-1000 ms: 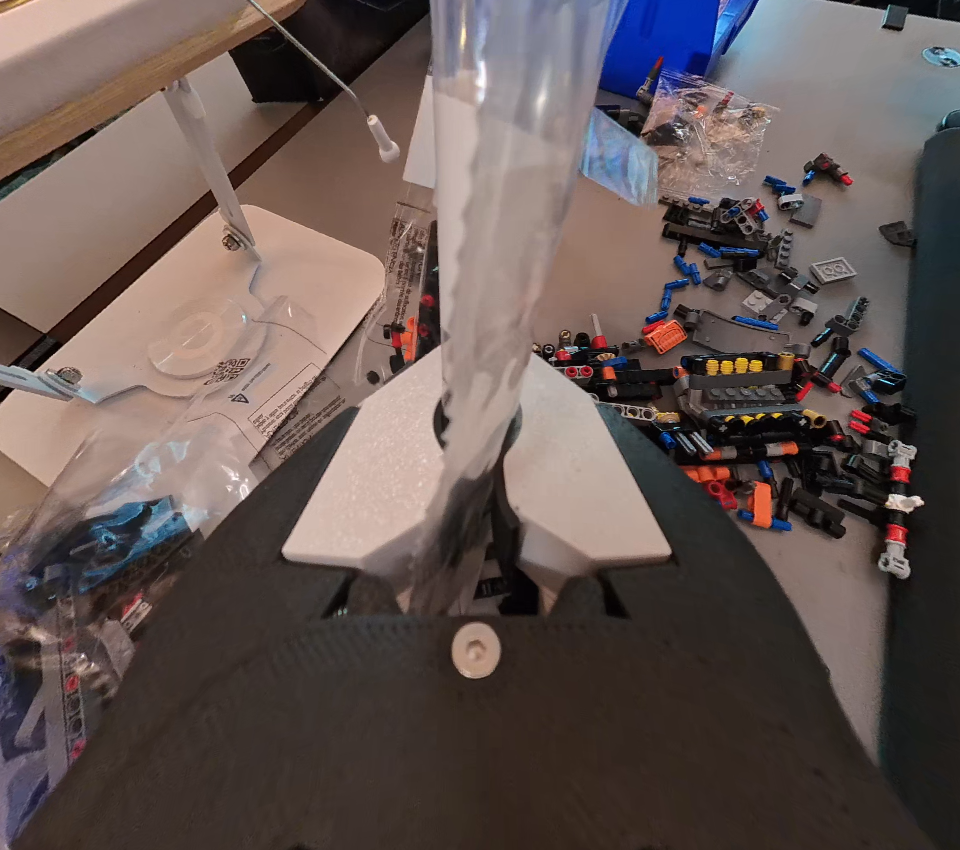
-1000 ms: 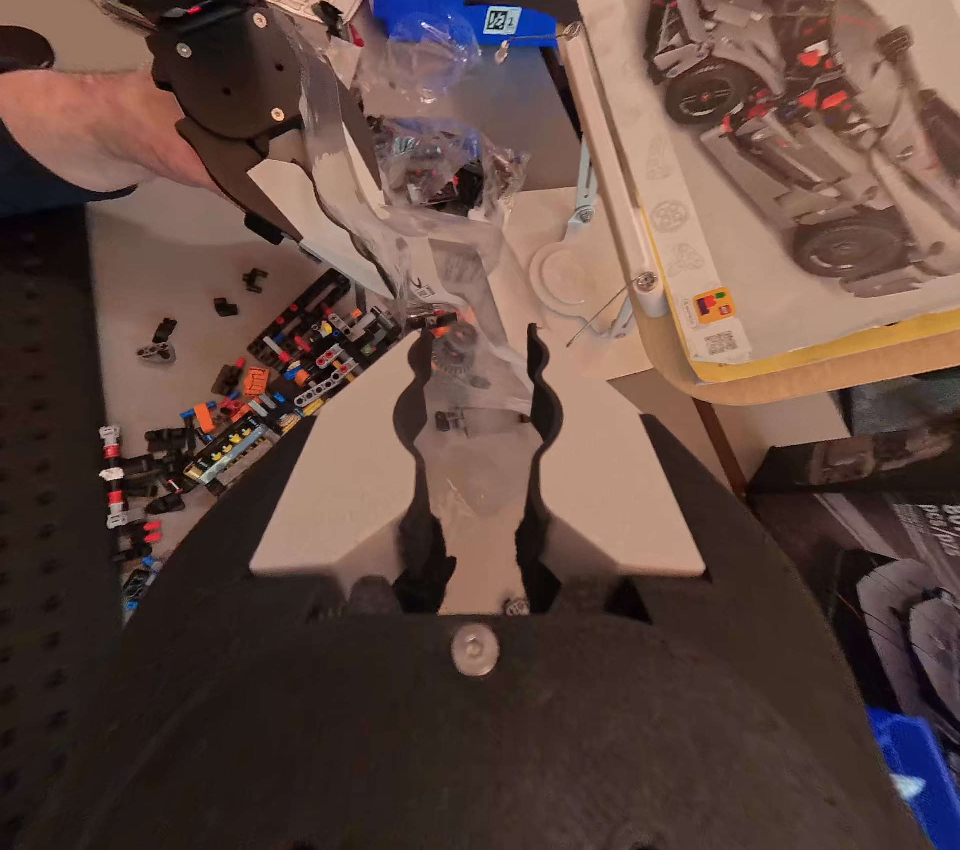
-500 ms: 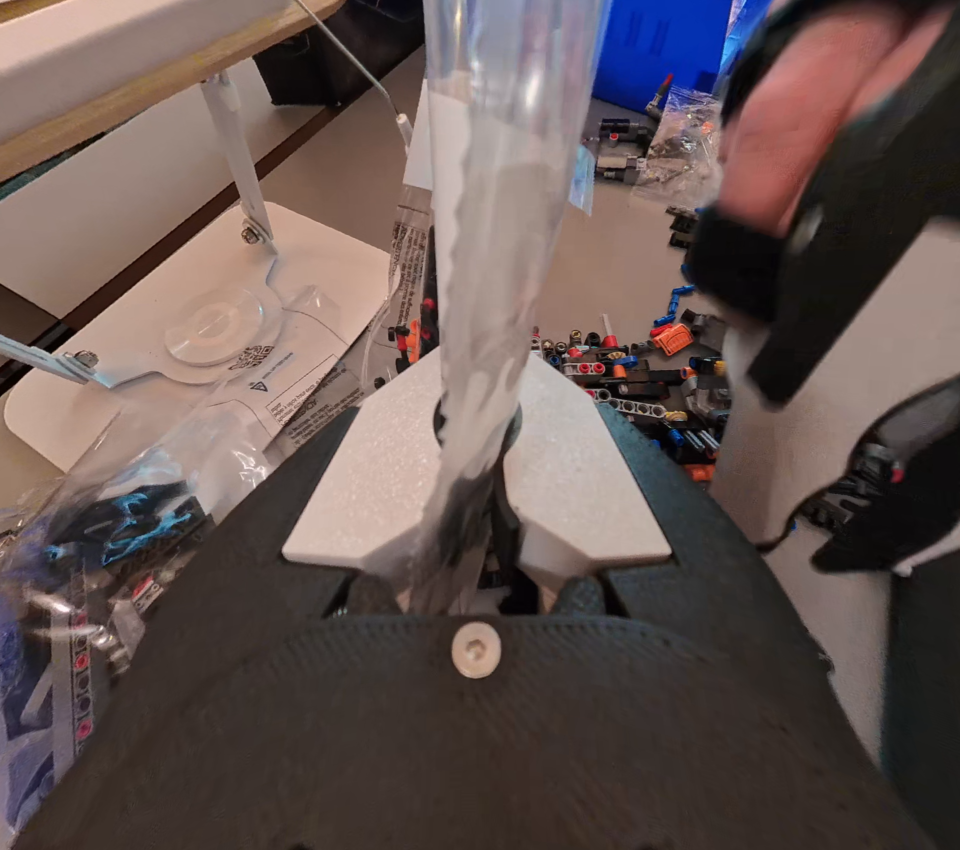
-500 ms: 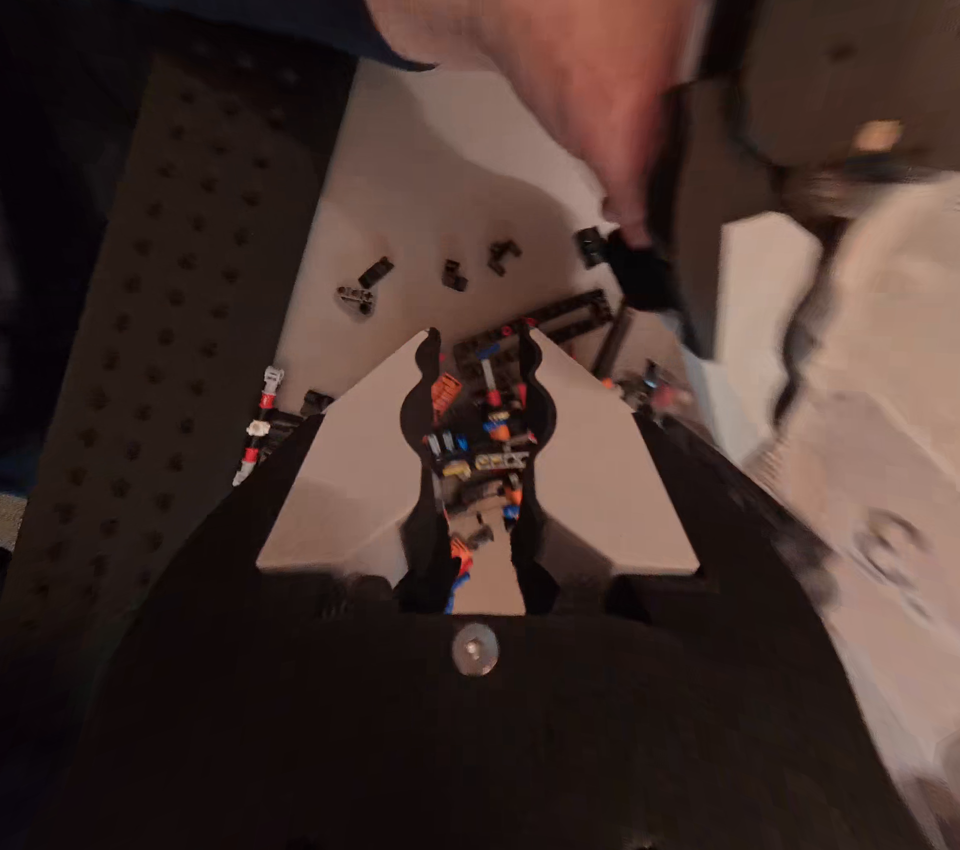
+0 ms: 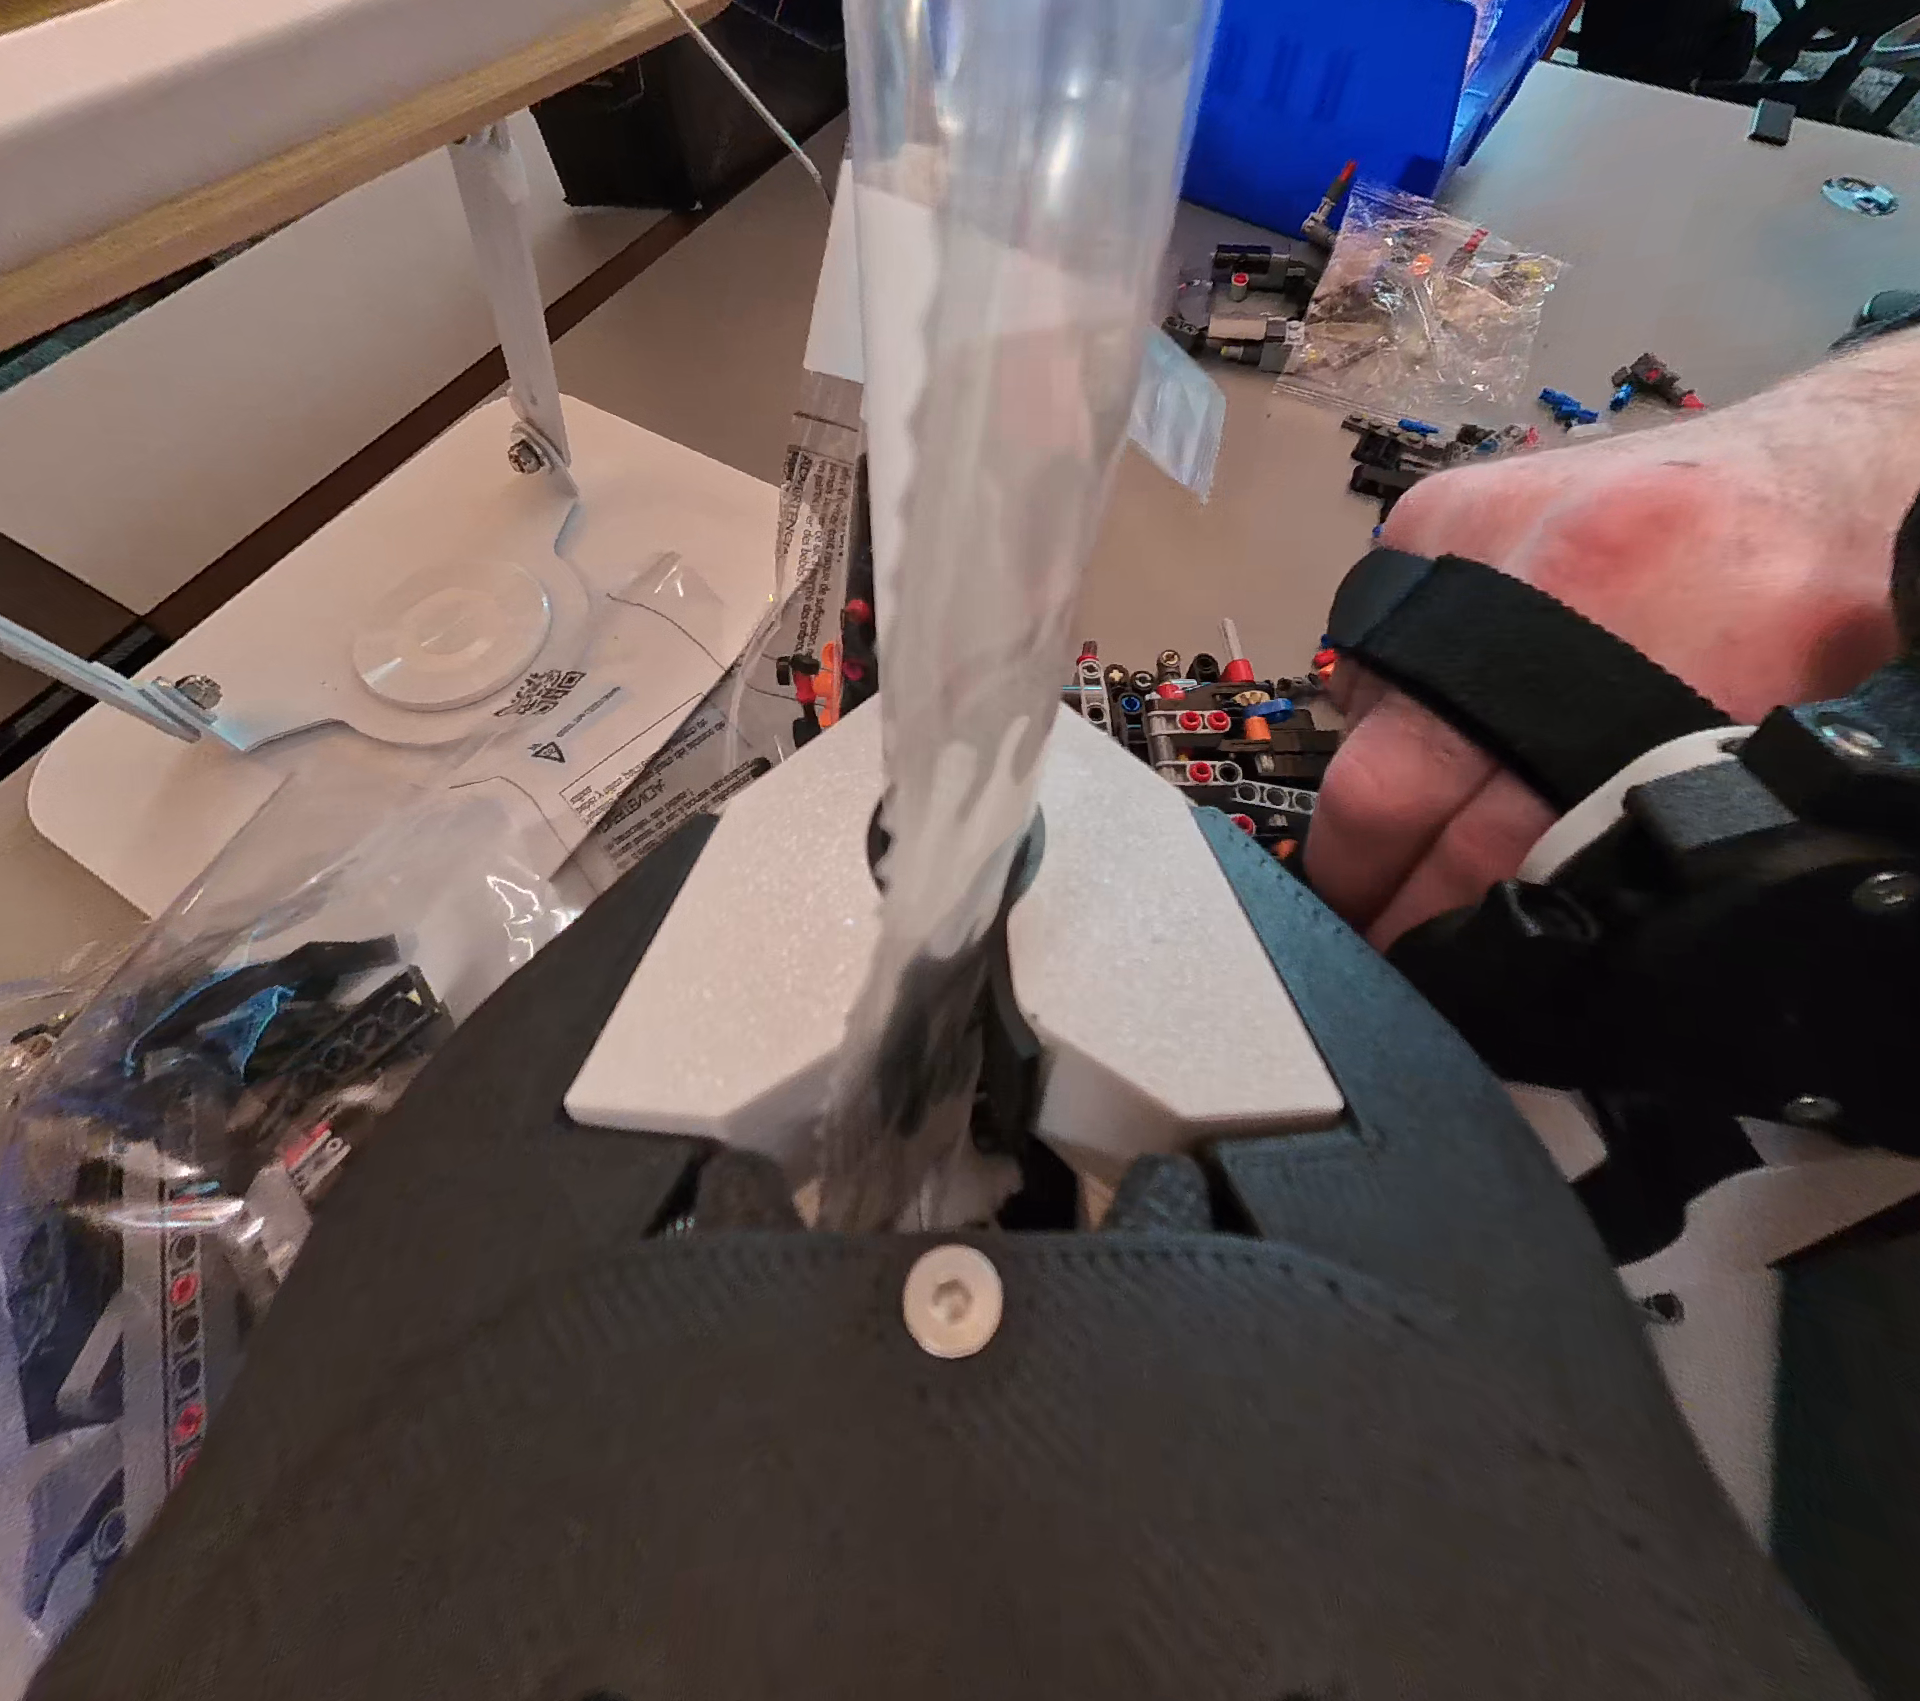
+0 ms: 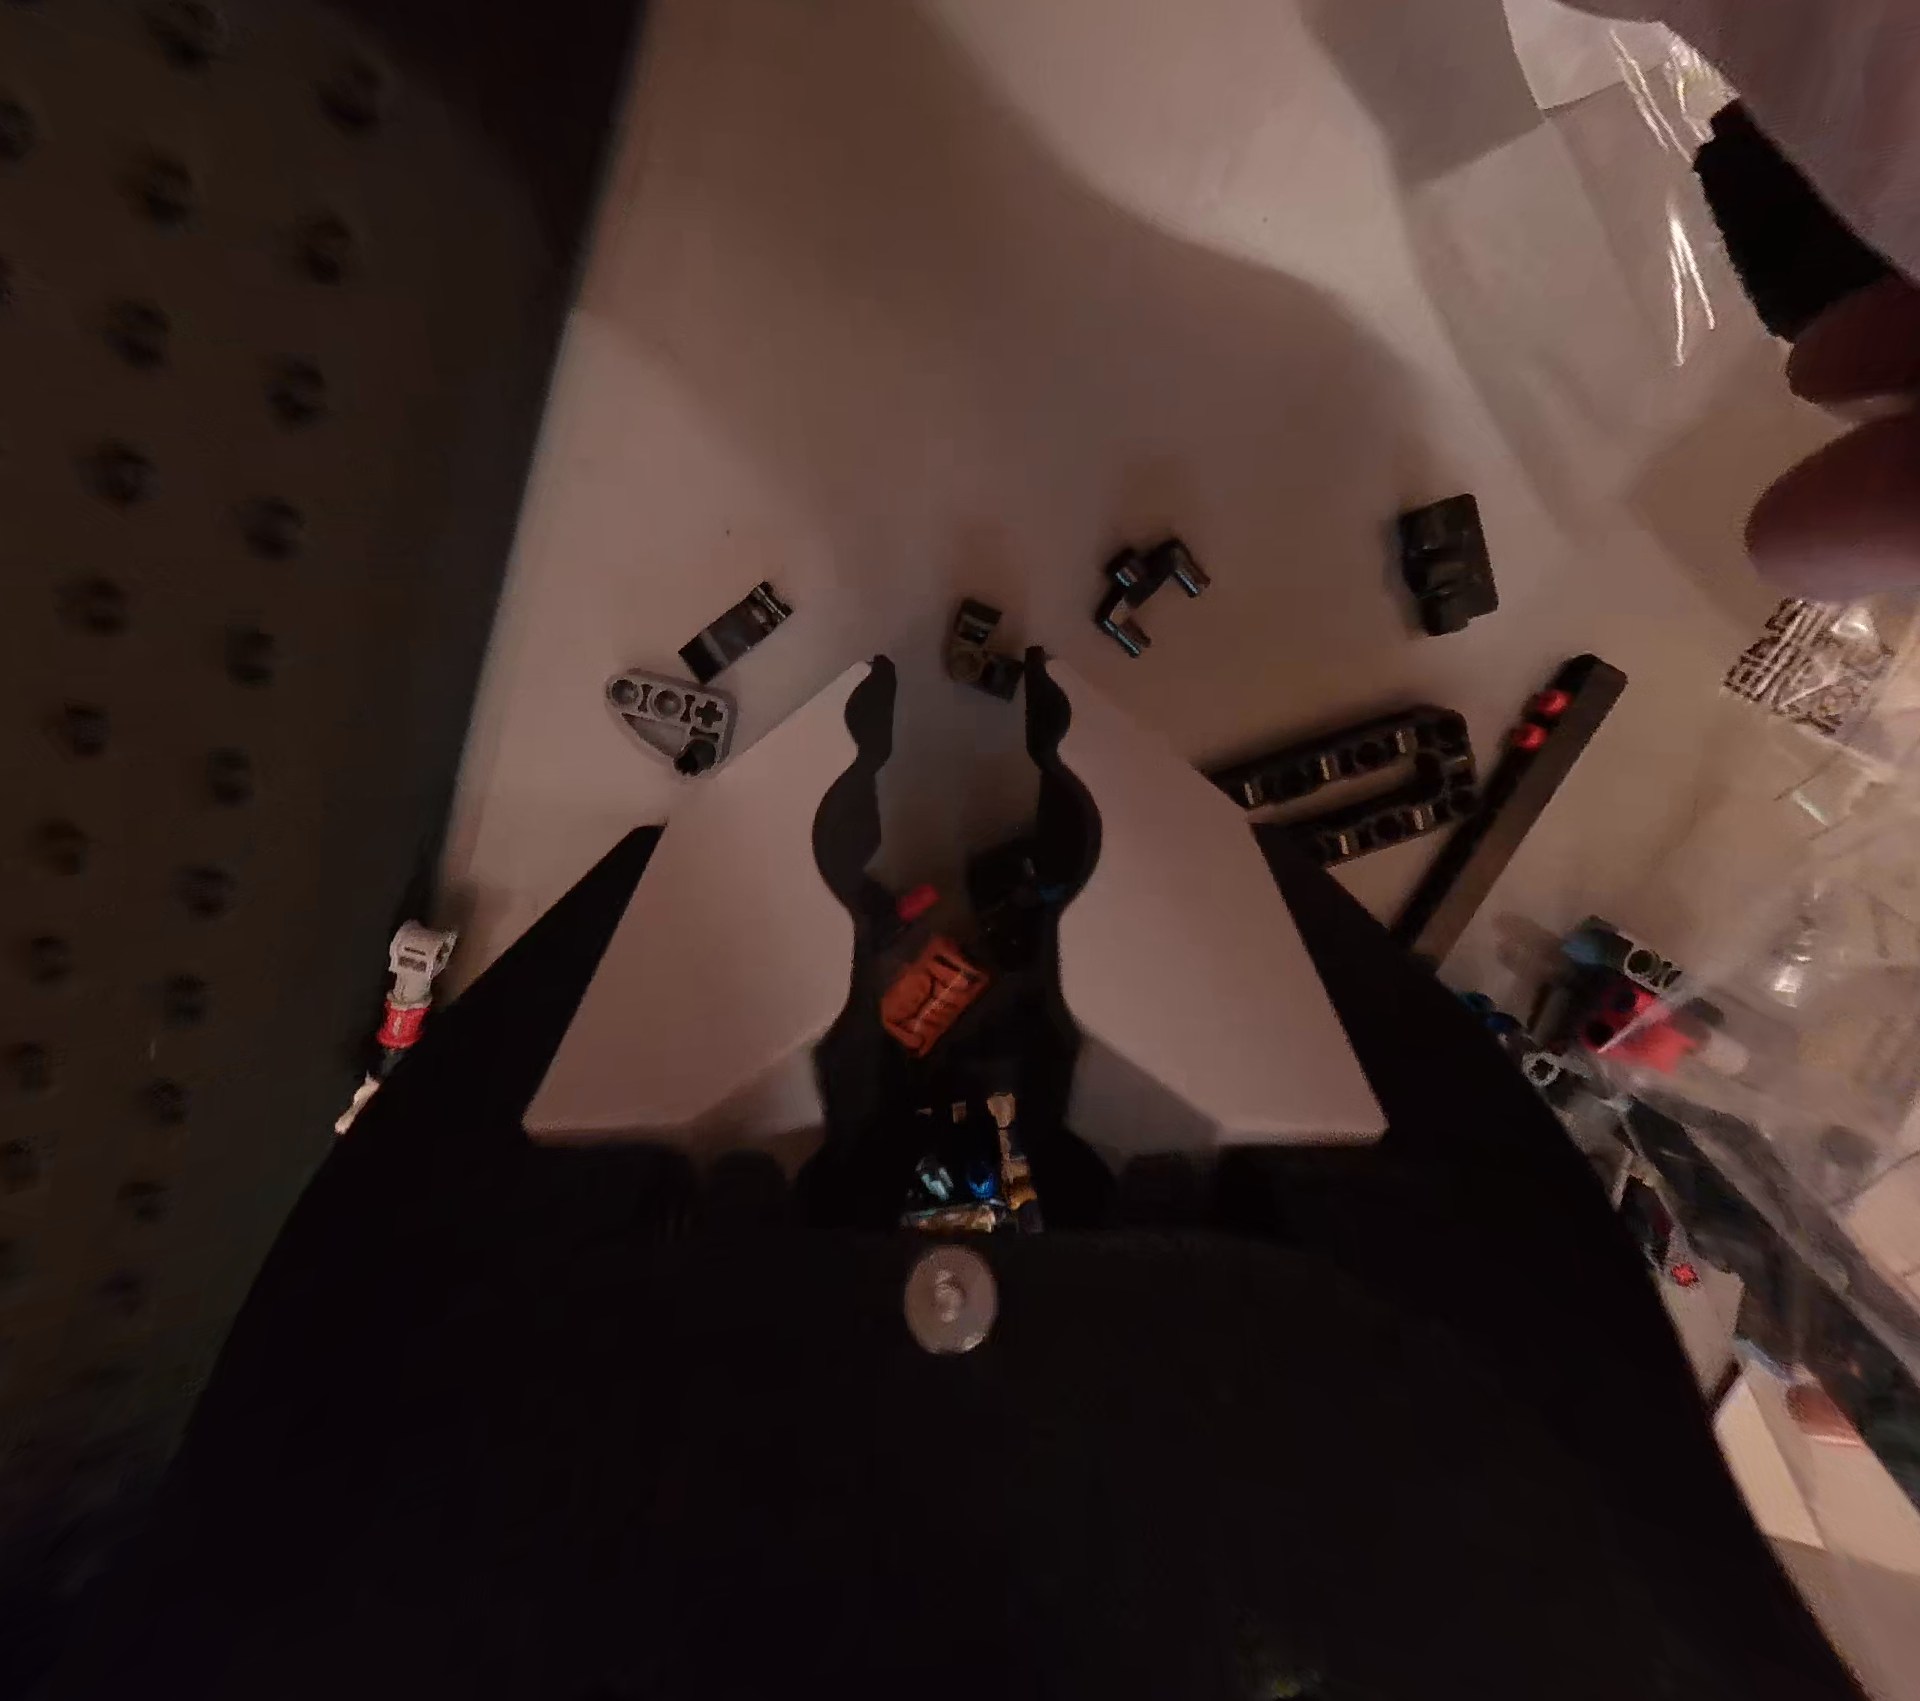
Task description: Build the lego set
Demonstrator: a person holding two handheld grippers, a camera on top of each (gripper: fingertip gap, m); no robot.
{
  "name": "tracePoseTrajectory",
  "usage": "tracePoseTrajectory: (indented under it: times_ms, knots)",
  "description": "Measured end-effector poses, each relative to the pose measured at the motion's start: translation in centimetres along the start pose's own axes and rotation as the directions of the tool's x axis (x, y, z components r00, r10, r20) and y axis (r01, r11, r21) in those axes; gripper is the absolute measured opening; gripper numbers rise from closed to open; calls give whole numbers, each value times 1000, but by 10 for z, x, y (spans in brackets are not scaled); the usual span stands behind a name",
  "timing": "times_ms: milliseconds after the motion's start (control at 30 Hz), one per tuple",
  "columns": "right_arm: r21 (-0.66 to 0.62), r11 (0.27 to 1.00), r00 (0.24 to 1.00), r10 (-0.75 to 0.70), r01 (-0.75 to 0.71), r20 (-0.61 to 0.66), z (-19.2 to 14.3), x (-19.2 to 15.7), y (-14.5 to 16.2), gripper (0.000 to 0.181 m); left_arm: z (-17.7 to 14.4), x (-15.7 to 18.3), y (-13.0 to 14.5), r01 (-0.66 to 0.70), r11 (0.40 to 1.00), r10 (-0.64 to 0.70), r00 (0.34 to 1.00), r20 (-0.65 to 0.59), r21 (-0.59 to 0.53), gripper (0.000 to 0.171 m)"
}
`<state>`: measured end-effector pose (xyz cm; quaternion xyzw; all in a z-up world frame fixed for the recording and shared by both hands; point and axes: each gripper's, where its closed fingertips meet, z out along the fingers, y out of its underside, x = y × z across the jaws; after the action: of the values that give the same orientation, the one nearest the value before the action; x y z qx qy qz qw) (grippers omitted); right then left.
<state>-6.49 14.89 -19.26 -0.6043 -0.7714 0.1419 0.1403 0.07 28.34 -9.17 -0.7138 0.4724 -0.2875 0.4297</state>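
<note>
In the left wrist view, the left gripper (image 5: 951,830) pinches a clear plastic bag (image 5: 997,280) that rises upright from its closed fingers; loose lego pieces (image 5: 1205,716) lie on the grey table (image 5: 1714,217) just beyond, beside a blue bin (image 5: 1351,51); in the right wrist view, the right gripper (image 6: 958,664) hangs with fingers parted and empty above the dim table, a small dark piece (image 6: 977,638) near its tips, an orange piece (image 6: 932,995) showing between them.

Grey table (image 5: 1662,217) carries loose lego pieces (image 5: 1205,716) and a parts bag (image 5: 1423,321).

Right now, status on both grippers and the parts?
Left gripper shut on clear plastic bag. Right gripper open, empty, above loose lego pieces. Small dark piece at its fingertips.
</note>
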Motion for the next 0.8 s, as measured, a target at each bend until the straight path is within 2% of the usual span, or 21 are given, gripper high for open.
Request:
tracePoseTrajectory:
  times_ms: [233, 400, 500, 600, 800]
  knots:
    - [7, 1000, 1000, -11, 11, 1, 5, -1, -1, 7, 1, 0, 0, -3, 1000, 3, 1000, 0, 0, 0]
    - [57, 998, 1000, -6, 7, -23, -18, 5, -5, 7, 0, 0, 0, -3, 1000, 3, 1000, -2, 0, 0]
    - [121, 993, 995, 16, -5, -95, -57, 18, -8, 6, 0, 1, 0, -7, 1000, 7, 1000, -6, -2, 0]
    - [232, 972, 976, 82, -34, -204, -114, 38, -6, 7, 0, 3, 1, -16, 1000, 16, 1000, -14, -9, 0]
    - [468, 879, 858, 304, -86, -413, -234, 77, 28, 6, 2, 5, 2, -22, 1000, 22, 1000, -21, -16, 0]
